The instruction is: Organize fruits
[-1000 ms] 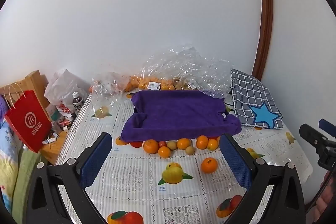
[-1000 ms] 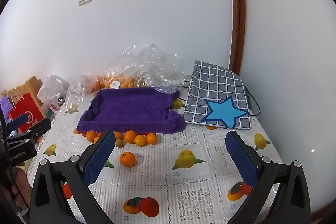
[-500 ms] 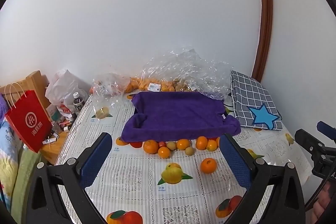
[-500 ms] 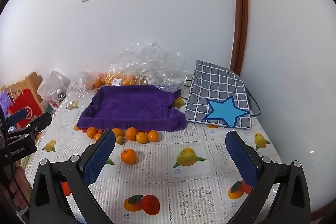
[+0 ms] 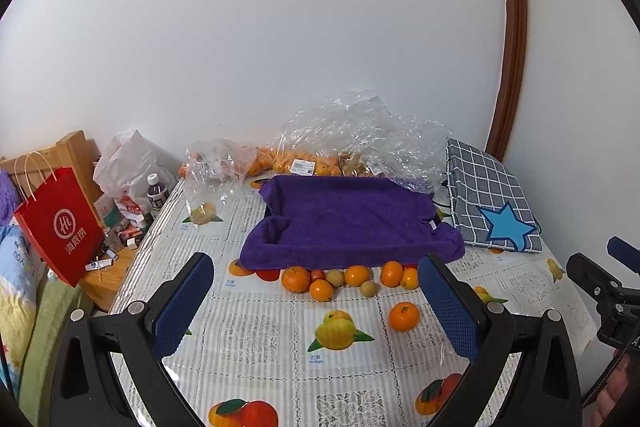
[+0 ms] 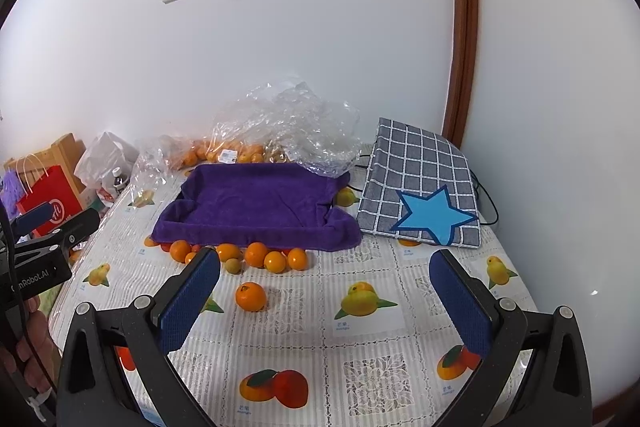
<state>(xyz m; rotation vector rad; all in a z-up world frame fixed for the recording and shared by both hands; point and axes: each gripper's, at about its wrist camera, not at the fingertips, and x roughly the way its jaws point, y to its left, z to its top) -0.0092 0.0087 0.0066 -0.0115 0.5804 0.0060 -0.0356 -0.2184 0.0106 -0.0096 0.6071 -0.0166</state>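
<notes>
We hold the left gripper [image 5: 316, 311] and the right gripper [image 6: 324, 299] above the near edge of a fruit-print tablecloth [image 6: 400, 339], both with jaws spread wide and holding nothing. One orange [image 6: 251, 296] lies alone at centre; a row of fruits [image 6: 256, 255] sits just beyond it, against a purple towel-lined tray [image 6: 256, 203].

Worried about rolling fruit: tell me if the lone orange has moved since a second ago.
No. The lone orange keeps its place just right of the printed mango picture.
</notes>
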